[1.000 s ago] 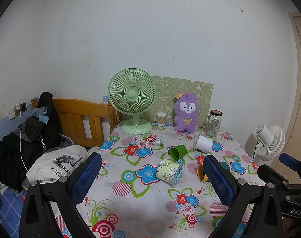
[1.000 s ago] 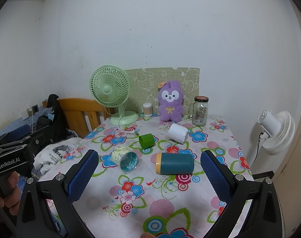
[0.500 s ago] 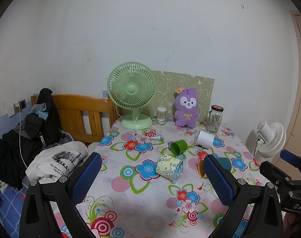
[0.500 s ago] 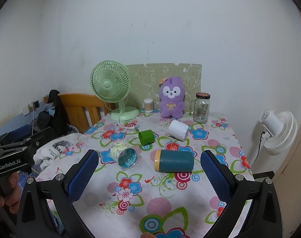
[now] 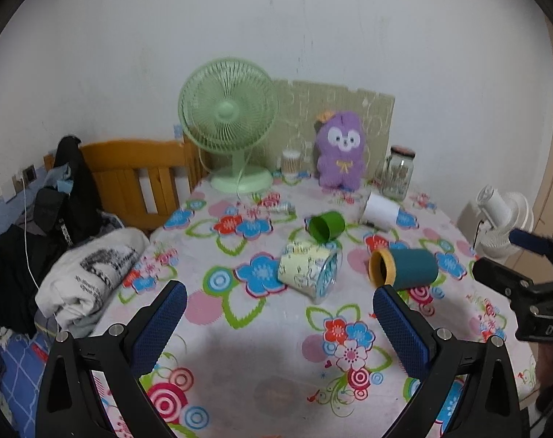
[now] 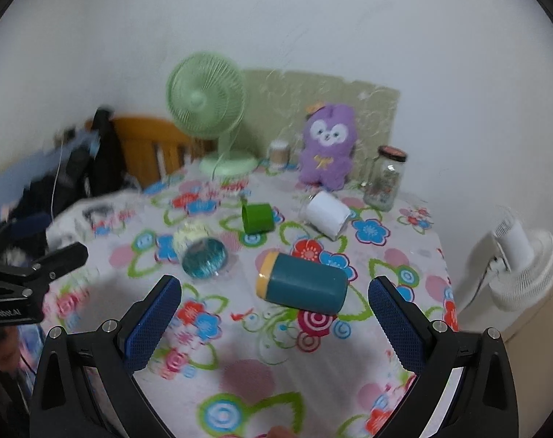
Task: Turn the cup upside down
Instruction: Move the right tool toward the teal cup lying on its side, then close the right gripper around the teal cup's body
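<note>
We see both claws, left [image 5: 278, 323] and right [image 6: 274, 314], spread wide and empty above the counter [image 6: 240, 372]; the teal cup [image 6: 302, 288] lies sideways.

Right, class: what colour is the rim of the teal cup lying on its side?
Yellow-orange; the teal cup shows its rim best in the right wrist view.

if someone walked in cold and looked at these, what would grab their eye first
Probably the loud floral tablecloth with four cups tipped on their sides mid-table: a teal cup nearest the right tool, a patterned cup, a green cup and a white cup. Behind them, against the wall, stand a green fan and a purple plush toy.
</note>
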`<state>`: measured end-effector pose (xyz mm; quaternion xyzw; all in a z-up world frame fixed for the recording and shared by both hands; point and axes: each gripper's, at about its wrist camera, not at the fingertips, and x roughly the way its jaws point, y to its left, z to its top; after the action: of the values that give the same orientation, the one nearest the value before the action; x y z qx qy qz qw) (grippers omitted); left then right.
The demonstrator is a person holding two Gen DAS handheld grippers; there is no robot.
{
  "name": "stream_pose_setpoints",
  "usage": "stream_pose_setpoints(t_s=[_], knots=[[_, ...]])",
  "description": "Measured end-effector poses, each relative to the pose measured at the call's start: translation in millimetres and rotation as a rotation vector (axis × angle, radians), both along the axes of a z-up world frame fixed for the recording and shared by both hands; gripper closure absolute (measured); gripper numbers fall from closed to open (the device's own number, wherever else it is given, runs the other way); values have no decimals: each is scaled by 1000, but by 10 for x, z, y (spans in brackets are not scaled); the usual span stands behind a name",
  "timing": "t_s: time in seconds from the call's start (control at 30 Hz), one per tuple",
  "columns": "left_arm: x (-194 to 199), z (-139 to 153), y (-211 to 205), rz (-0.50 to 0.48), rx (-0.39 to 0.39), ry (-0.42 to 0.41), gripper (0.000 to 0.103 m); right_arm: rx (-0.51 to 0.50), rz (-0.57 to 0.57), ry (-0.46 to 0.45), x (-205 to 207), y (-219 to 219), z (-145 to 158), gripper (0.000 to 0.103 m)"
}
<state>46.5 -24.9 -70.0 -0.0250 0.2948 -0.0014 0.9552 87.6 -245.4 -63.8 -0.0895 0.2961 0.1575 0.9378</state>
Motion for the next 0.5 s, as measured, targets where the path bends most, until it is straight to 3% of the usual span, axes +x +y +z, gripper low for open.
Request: stream_pose_setpoints(t_s=[0.2, 0.5], knots=[[186, -276, -248, -25, -1, 84, 0, -113, 160, 92, 501, -17, -255, 0], [574, -560, -480, -54, 24, 176, 0, -201, 385, 212, 1166, 67, -698, 0]])
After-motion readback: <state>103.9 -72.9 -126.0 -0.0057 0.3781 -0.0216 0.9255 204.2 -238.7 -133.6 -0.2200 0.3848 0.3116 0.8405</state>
